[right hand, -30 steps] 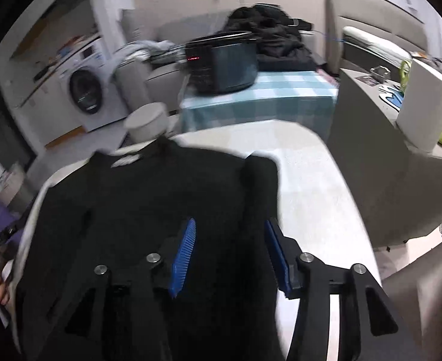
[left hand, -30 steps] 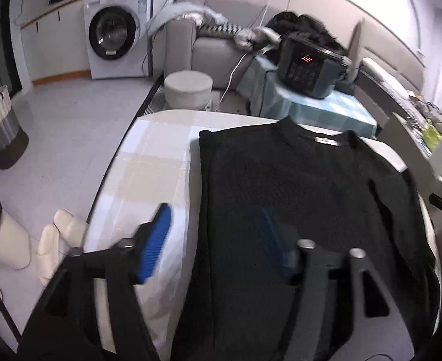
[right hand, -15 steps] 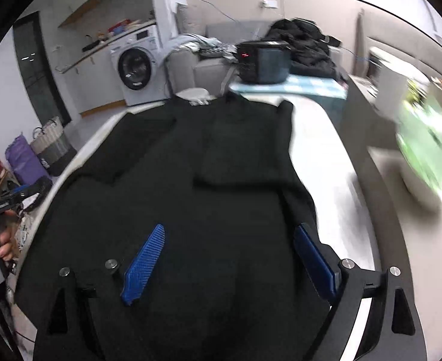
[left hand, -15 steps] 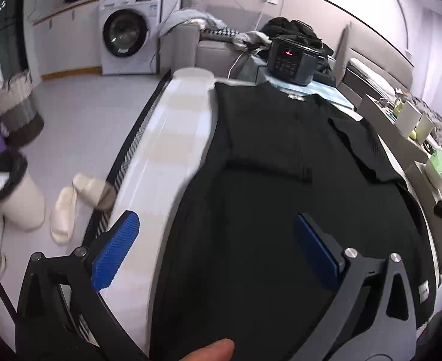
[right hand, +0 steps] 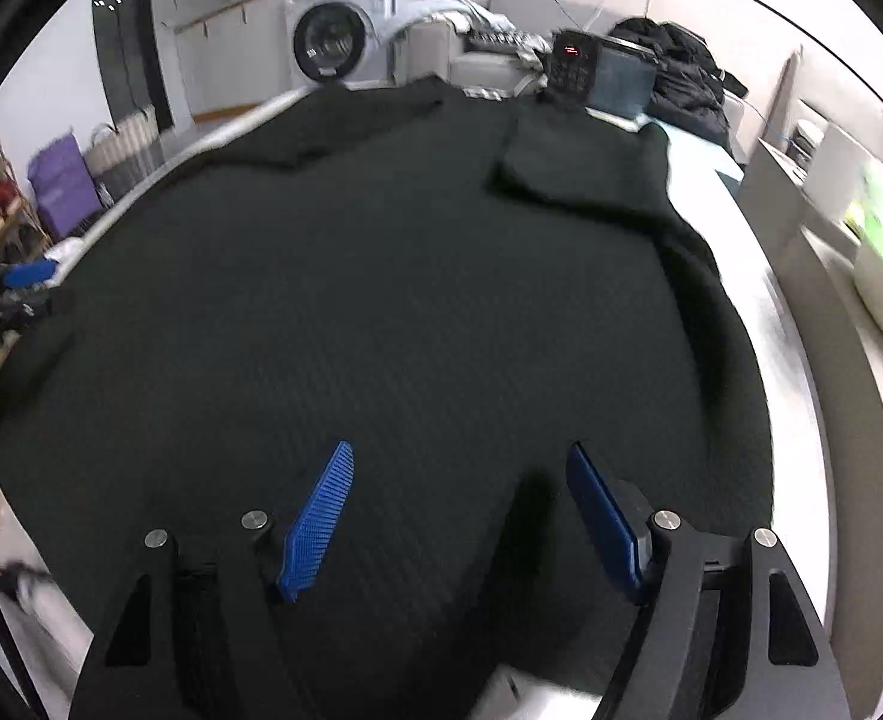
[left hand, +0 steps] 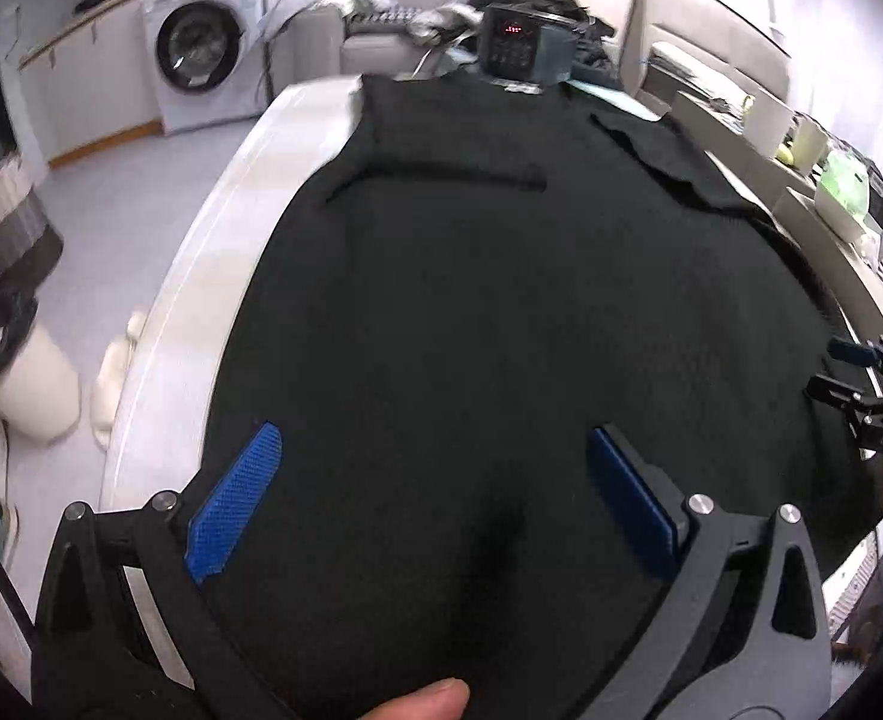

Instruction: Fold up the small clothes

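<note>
The black sweater (left hand: 501,324) lies spread flat across the white worktop (left hand: 201,276), neck toward the far end, with both sleeves already folded in over the chest; the left sleeve's cuff edge shows as a straight line across the upper body in the left wrist view. The left tool (left hand: 435,492) hangs over the lower left part of the garment with its 2 blue pads spread wide and nothing between them. The right tool (right hand: 459,516) sits over the lower right part, also released, its pads apart above the knit; whether either touches the fabric I cannot tell. The step in hand looks like taking the bottom hem to fold the body up toward the collar. To do it well, each tool should drop to the hem near its own side corner, well apart from the other, and pinch every layer of the knit rather than only the top one. Both should then lift together and level, carry the hem up over the tucked sleeves without dragging them loose, and lay it down square to the shoulders. The right edge of the garment (right hand: 699,300) bunches slightly near the worktop's rim, so smoothing it first would keep the fold even.
</note>
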Tool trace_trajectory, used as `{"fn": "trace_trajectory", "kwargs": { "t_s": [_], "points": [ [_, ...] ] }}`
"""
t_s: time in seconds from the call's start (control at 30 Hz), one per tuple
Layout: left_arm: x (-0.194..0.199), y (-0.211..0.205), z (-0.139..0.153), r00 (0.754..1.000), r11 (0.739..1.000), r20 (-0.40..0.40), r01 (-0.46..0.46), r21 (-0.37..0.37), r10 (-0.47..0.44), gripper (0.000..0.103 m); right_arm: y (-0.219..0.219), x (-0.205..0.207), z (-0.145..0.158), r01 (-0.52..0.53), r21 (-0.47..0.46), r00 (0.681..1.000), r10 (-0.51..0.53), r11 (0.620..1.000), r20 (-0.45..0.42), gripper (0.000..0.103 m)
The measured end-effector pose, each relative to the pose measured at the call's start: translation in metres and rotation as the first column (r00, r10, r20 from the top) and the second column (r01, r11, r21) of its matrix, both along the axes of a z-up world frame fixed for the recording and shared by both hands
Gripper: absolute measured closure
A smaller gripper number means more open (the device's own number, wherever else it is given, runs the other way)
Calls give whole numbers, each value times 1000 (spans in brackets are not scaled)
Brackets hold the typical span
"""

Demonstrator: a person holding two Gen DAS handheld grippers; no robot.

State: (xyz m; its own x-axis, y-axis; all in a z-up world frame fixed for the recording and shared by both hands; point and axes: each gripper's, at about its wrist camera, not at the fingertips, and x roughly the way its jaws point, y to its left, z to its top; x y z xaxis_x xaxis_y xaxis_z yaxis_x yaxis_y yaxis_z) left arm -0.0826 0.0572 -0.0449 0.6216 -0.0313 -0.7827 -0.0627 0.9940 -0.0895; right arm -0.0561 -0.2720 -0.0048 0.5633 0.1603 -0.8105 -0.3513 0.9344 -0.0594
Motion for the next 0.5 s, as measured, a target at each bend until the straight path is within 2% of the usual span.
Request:
{"fn": "trace_trajectory", "kwargs": {
  "t_s": [0.1, 0.2, 0.37, 0.5],
  "points": [
    [-22, 5, -9, 999, 999, -46, -5, 34, 6, 2, -25, -23, -4, 47, 16, 999, -47, 999, -10, 27],
    [-43, 14, -14, 998, 999, -66, -13, 48, 16, 7, -48, -46, -4, 102, 25, 995, -102, 994, -25, 27],
    [-73, 24, -10, 998, 999, -57, -3, 49, 6, 19, -62, -70, -2, 96, 33, 994, -94, 995, -53, 26],
    [-93, 47, -1, 996, 997, -39, -73, 40, 74, 19, -79, -86, 5, 101, 105, 994, -97, 989, -43, 26]
  ]
}}
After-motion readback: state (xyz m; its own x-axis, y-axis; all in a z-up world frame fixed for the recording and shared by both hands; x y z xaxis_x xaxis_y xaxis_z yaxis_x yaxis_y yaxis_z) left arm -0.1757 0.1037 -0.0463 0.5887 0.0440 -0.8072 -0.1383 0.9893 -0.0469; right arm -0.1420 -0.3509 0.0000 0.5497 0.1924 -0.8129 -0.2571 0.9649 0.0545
